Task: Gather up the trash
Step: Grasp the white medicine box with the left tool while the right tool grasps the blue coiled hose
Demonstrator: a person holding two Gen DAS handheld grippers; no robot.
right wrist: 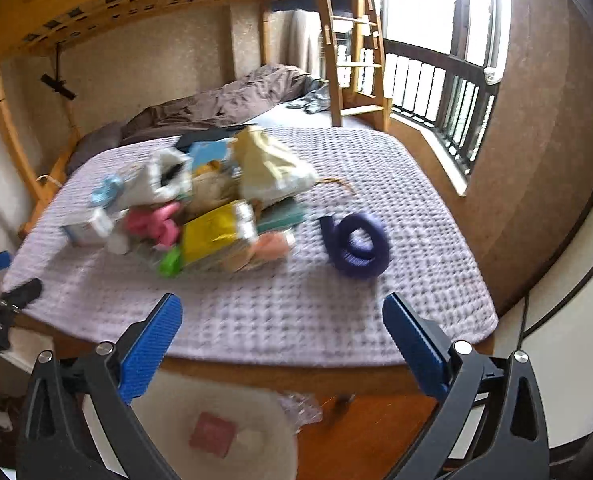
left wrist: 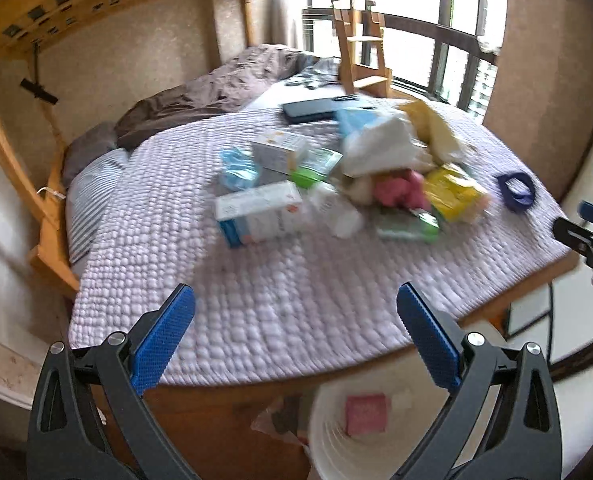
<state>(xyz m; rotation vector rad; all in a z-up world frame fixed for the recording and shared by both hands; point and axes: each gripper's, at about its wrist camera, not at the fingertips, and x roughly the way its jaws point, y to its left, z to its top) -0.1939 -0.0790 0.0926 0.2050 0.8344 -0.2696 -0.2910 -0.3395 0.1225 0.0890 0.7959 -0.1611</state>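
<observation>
A pile of trash lies on the lavender quilt (left wrist: pixel 256 312): a white carton (left wrist: pixel 260 212), a crumpled pink piece (left wrist: pixel 400 188), a yellow packet (left wrist: pixel 454 192) and a white bag (left wrist: pixel 376 144). In the right wrist view the same pile shows the yellow packet (right wrist: pixel 216 232) and the pink piece (right wrist: pixel 156 220). Below the bed's foot stands a white bin (left wrist: pixel 328 432) holding a pink square (left wrist: pixel 366 414). My left gripper (left wrist: pixel 296 292) hangs open above the bed edge and bin, holding nothing. My right gripper (right wrist: pixel 282 300) is open and empty too, over the bin (right wrist: pixel 264 416).
A purple ring (right wrist: pixel 356 244) lies on the quilt right of the pile. A dark flat device (left wrist: pixel 312 110), a brown duvet (left wrist: pixel 216 92) and a striped pillow (left wrist: pixel 92 200) lie farther back. A wooden ladder (left wrist: pixel 360 40) and bunk frame stand behind; a window is at the right.
</observation>
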